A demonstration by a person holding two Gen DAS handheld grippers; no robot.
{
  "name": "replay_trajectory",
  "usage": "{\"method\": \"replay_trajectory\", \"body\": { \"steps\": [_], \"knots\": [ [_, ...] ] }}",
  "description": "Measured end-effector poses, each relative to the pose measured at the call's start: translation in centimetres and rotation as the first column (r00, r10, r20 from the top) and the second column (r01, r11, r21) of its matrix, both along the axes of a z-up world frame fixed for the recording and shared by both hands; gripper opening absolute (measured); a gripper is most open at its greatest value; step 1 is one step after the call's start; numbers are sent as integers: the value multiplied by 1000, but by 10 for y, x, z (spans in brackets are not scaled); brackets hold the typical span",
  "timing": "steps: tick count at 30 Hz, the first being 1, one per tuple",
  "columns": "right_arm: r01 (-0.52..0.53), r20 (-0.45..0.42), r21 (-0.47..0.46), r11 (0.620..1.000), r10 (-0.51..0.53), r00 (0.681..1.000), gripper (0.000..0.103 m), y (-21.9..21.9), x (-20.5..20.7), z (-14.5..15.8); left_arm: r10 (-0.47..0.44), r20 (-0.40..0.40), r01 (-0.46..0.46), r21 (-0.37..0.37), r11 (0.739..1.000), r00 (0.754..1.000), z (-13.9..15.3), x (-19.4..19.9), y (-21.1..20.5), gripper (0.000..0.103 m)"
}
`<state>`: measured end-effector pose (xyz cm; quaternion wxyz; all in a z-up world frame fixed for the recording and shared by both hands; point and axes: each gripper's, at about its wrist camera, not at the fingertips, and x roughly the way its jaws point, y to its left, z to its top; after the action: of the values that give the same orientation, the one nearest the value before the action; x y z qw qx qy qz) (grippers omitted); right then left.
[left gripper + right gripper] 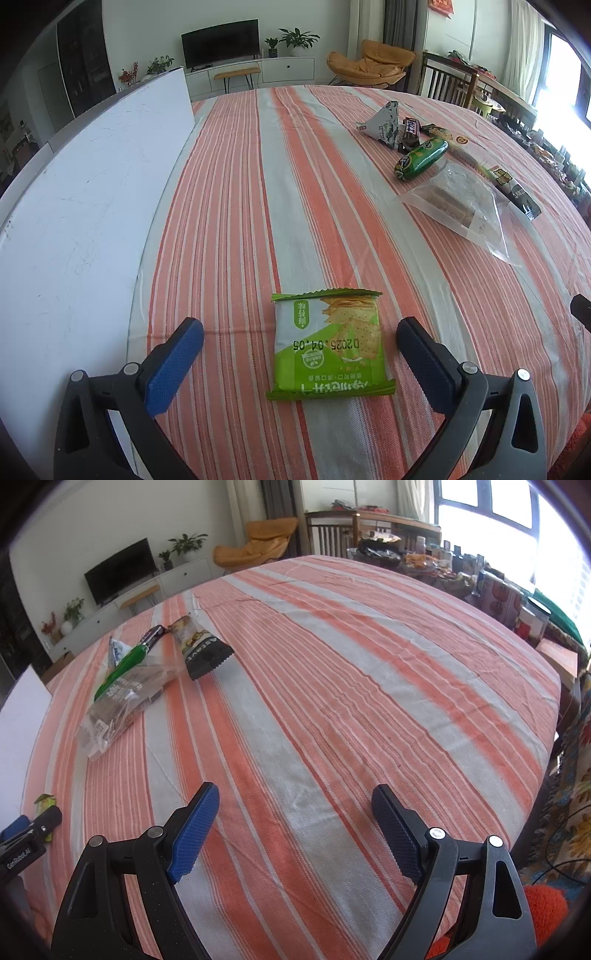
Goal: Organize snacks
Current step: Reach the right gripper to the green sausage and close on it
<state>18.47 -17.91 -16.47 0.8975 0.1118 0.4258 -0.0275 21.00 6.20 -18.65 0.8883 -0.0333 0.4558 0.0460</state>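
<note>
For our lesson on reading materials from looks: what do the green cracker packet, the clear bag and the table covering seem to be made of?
Green cracker packet: probably printed plastic film, with a slight sheen and zigzag-cut sealed ends.
Clear bag: thin transparent plastic; biscuits show through and it crinkles with glare.
Table covering: woven cloth, matte, with visible weave and small creases; the fibre cannot be told.

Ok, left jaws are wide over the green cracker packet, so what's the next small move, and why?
Probably draw the left gripper back off the green cracker packet and head for the snack pile. The packet lies flat on the striped tablecloth, the pads clear of it, so it looks already placed. The right gripper is open and empty.
</note>
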Motion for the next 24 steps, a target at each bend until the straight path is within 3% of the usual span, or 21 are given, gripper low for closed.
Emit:
{"method": "replay_trajectory", "body": {
  "steps": [3, 9, 12, 14, 16, 18, 22, 24],
  "knots": [
    [-94, 3, 79, 992, 94, 996, 87, 23, 20, 22, 0, 0, 0, 0, 1000, 1000, 0, 0, 0, 103],
    [-267, 20, 204, 942, 269, 963, 87, 75, 97, 62, 0, 0, 0, 0, 1000, 1000, 0, 0, 0, 103],
    [-334, -68, 354, 873, 380, 922, 84, 96, 150, 50, 0, 0, 0, 0, 1000, 1000, 0, 0, 0, 103],
    [-299, -137, 439, 847, 392, 910, 83, 103, 178, 32, 0, 0, 0, 0, 1000, 1000, 0, 0, 0, 103],
    [-276, -179, 440, 854, 384, 906, 78, 109, 195, 20, 0, 0, 0, 0, 1000, 1000, 0, 0, 0, 103],
    [-265, -235, 398, 878, 376, 896, 60, 118, 207, 10, 0, 1, 0, 0, 1000, 1000, 0, 0, 0, 103],
    [-246, -292, 327, 912, 345, 892, 52, 131, 219, -3, 1, 1, -1, 0, 1000, 1000, 0, 0, 0, 103],
    [-227, -324, 290, 930, 319, 891, 40, 137, 222, -9, 0, 1, 0, 0, 1000, 1000, 0, 0, 0, 103]
  ]
}}
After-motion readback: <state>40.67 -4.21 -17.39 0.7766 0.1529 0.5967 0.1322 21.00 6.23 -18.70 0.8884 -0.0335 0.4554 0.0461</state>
